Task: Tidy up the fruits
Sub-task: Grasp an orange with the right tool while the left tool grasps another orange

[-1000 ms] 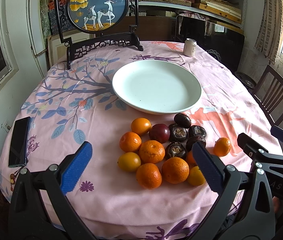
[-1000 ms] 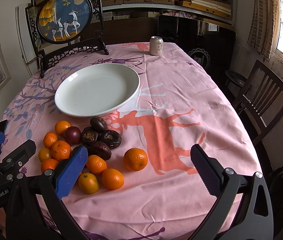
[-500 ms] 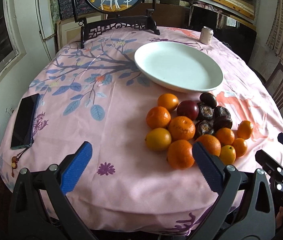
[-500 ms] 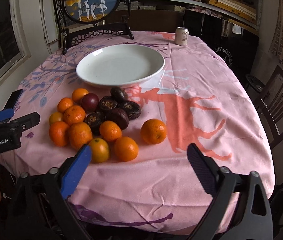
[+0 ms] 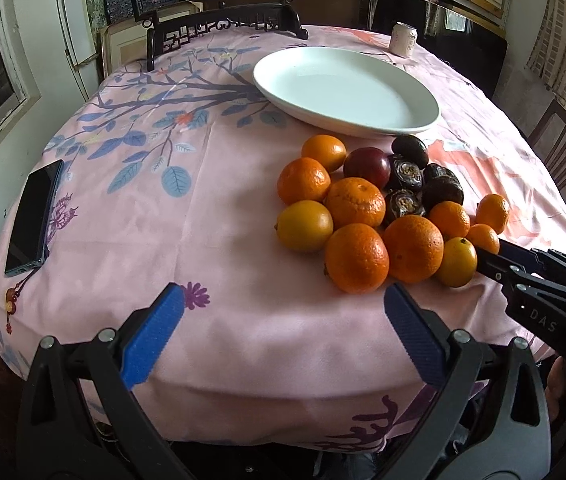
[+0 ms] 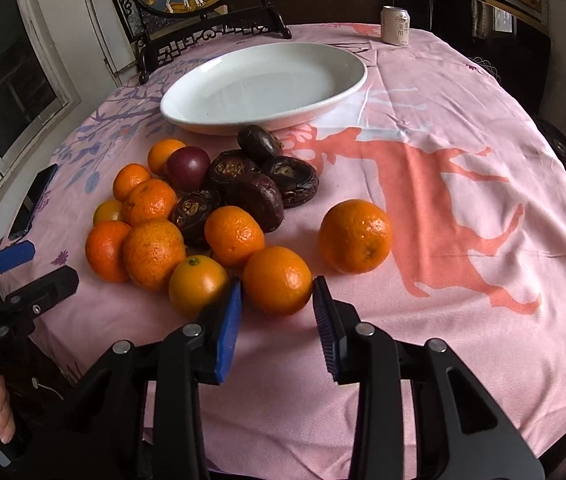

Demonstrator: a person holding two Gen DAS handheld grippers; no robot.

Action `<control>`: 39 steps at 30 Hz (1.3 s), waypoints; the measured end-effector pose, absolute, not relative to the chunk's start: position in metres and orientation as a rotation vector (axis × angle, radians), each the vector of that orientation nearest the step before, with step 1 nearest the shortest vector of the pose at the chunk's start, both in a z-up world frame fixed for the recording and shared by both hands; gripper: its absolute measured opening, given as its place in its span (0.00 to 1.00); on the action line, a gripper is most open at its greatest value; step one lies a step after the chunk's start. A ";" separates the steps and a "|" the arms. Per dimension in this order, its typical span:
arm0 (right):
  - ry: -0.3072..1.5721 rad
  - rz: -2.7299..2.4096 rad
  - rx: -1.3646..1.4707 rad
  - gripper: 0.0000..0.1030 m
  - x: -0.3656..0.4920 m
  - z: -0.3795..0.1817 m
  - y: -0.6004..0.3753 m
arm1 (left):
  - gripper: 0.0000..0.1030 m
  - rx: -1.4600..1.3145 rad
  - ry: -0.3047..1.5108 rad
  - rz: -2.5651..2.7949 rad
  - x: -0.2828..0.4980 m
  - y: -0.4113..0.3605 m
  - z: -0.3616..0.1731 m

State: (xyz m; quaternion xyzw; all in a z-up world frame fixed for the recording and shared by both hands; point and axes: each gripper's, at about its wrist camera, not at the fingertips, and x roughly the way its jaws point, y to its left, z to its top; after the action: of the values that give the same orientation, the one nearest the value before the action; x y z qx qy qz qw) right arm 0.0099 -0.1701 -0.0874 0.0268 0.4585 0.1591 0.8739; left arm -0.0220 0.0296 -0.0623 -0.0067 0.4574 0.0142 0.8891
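A pile of oranges point(image 5: 357, 258) and dark purple passion fruits point(image 5: 405, 170) lies on the pink tablecloth in front of an empty white plate point(image 5: 347, 92). In the right wrist view the plate point(image 6: 263, 84) is behind the pile, and one orange point(image 6: 355, 236) lies apart to the right. My right gripper point(image 6: 277, 302) has its blue pads on either side of the nearest orange point(image 6: 277, 280), touching or nearly touching it on the cloth. My left gripper point(image 5: 283, 324) is open and empty over the front table edge, left of the pile.
A dark phone point(image 5: 35, 218) lies near the left table edge. A drink can point(image 6: 395, 26) stands at the far end, and a framed deer picture on a black stand point(image 5: 219, 4) at the back. A wooden chair point(image 5: 563, 152) stands at the right.
My right gripper has moved in low to the pile and narrowed its jaws around the nearest orange. My left gripper has drawn closer to the table, still open.
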 end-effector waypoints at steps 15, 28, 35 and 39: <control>0.925 0.276 0.090 0.35 -0.006 -0.077 -0.200 | 0.68 -0.112 1.030 -0.018 0.008 0.011 -0.088; 0.910 0.300 0.084 0.35 -0.009 -0.071 -0.195 | 0.38 -0.126 0.992 -0.082 0.000 0.003 -0.078; 0.893 0.313 0.078 0.35 -0.009 -0.063 -0.193 | 0.38 -0.105 0.915 -0.083 -0.013 0.008 -0.048; 0.875 0.328 0.070 0.35 -0.001 -0.053 -0.190 | 0.38 -0.104 0.903 -0.091 0.000 0.012 -0.033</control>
State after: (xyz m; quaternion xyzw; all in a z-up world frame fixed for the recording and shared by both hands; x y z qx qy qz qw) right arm -0.0010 -0.1897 -0.0535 0.0336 0.4215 0.1580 0.8923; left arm -0.0002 0.0120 -0.0325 -0.0502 0.4358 -0.0438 0.8976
